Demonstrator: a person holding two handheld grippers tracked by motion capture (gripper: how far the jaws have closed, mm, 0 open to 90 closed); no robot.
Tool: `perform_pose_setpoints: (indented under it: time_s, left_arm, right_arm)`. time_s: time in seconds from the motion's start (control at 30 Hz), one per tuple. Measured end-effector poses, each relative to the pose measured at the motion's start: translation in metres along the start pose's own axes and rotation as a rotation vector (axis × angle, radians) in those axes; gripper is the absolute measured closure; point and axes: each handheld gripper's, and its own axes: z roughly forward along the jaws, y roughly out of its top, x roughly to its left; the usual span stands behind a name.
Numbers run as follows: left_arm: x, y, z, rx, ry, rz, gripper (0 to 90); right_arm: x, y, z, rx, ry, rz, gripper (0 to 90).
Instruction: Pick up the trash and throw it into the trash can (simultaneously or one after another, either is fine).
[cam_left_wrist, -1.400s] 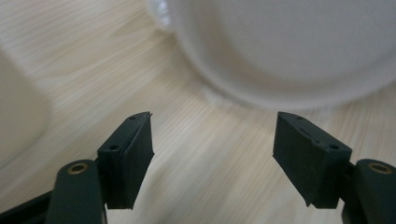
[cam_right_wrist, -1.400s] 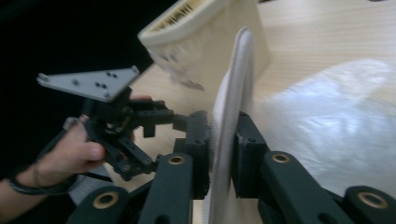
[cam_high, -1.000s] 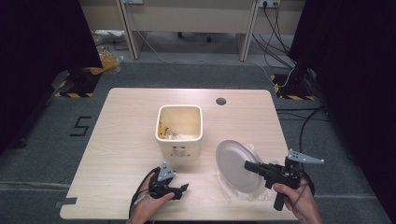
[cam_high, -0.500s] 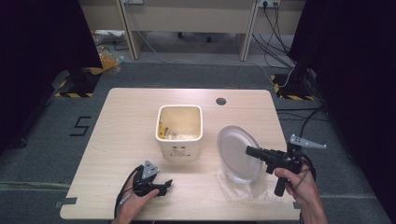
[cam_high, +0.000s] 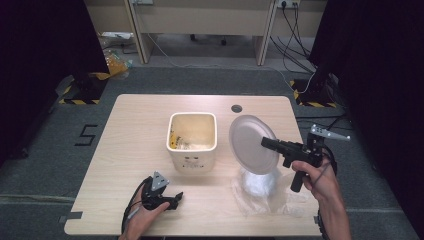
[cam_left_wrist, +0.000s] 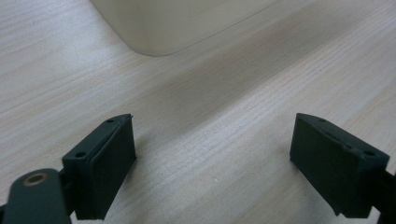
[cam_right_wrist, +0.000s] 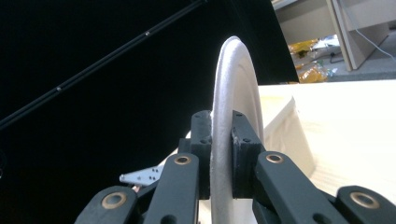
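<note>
pinching the rim of a round white foam plate (cam_high: 252, 145), the right gripper (cam_high: 270, 143) holds it on edge just beside the cream square plastic bin (cam_high: 192, 141), which lies ahead of its jaws. the left gripper (cam_high: 176, 199), jaws just spread wide and empty, rests low on the table (cam_high: 130, 130) near the bin's front wall.

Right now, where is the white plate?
In the high view the white plate is held on edge in the right tool, lifted above the crumpled plastic wrap, just right of the cream bin.

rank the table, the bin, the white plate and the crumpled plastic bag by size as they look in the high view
1. table
2. bin
3. white plate, held up nearer the camera, so unsure against the next
4. crumpled plastic bag, looks similar in spread
</note>
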Motion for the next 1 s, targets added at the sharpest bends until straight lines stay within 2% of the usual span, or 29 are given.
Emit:
perform_pose_setpoints:
  time_s: [0.03,0.2,0.5,0.57,0.73,0.77,0.8,0.87,0.9,0.93,1.0]
  left_arm:
    - [0.0,0.0,0.0,0.0,0.0,0.0,13.1]
    - [0.0,0.0,0.0,-0.002,0.001,0.0,13.0]
    - [0.0,0.0,0.0,0.001,0.001,0.004,13.0]
    - [0.0,0.0,0.0,0.001,0.001,0.004,13.0]
    - [0.0,0.0,0.0,0.002,0.001,0.004,13.0]
    - [0.0,0.0,0.0,0.002,0.001,0.004,13.0]
    - [0.0,0.0,0.0,0.002,0.0,0.004,13.0]
    - [0.0,0.0,0.0,0.002,0.001,0.004,13.0]
    - [0.0,0.0,0.0,0.003,0.0,0.004,13.0]
    - [0.0,0.0,0.0,0.004,0.0,0.004,13.0]
    - [0.0,0.0,0.0,0.003,0.0,0.004,13.0]
  right_arm:
    - [0.001,0.007,0.006,-0.002,0.009,0.0,83.1]
    - [0.003,0.02,0.019,-0.002,0.017,-0.004,83.2]
    - [0.004,0.041,0.058,0.019,0.052,0.003,83.2]
    - [0.003,0.042,0.061,0.021,0.055,0.001,83.1]
    - [0.003,0.049,0.085,0.039,0.077,0.013,83.1]
    - [0.003,0.049,0.085,0.039,0.077,0.013,83.1]
    - [0.004,0.051,0.094,0.049,0.082,0.015,83.1]
    - [0.004,0.051,0.099,0.055,0.085,0.016,83.1]
    - [0.004,0.053,0.111,0.065,0.091,0.017,83.1]
    - [0.004,0.053,0.111,0.065,0.091,0.017,83.1]
    - [0.003,0.055,0.122,0.071,0.096,0.02,83.1]
